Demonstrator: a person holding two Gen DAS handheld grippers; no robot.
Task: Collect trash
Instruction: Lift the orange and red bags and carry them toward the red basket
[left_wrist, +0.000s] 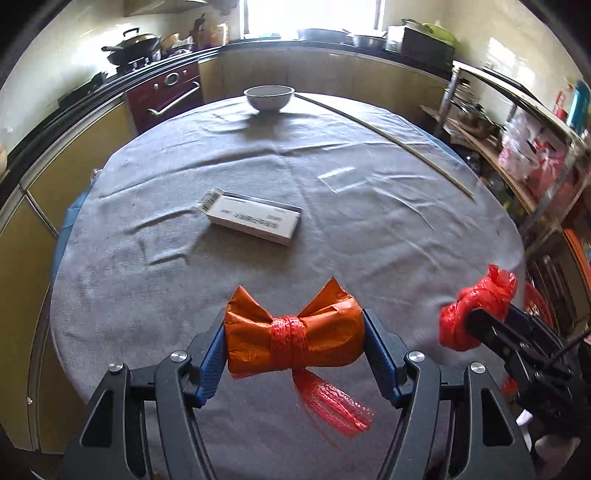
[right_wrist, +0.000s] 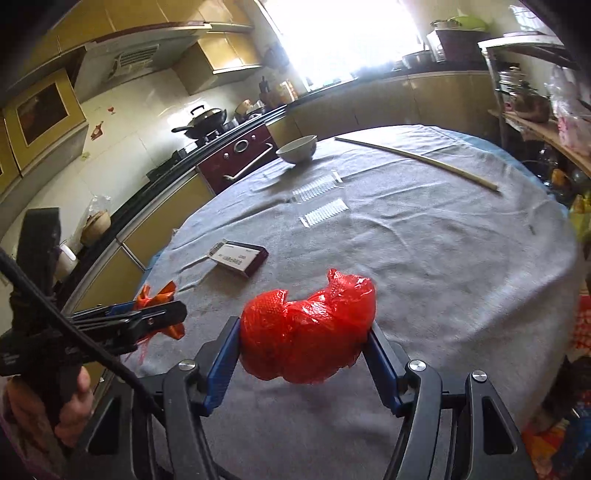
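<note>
Both grippers are loaded. The left gripper (left_wrist: 294, 341) pinches an orange packet (left_wrist: 295, 334), tied round its middle with red string, between its blue pads, and holds it just above the near edge of the table (left_wrist: 424, 236). The right gripper (right_wrist: 304, 341) squeezes a crumpled red bag (right_wrist: 306, 332) the same way, a little to the right of the packet and also near the table's front edge. So two pieces of trash are picked up, but neither is disposed of yet; no bin shows in either view, so I cannot tell where they are to go. What looks left on the grey cloth: a flat carton (left_wrist: 253, 219) with a barcode flap near the middle, and a clear wrapper (right_wrist: 319, 201) with white ribbing further back. A long thin stick (left_wrist: 388, 138) lies along the far right side; whether it counts as trash I cannot tell. The white bowl (left_wrist: 269, 98) at the far edge is likely not. By my reckoning the task is about midway, with at least two items to fetch after these are dropped.
</note>
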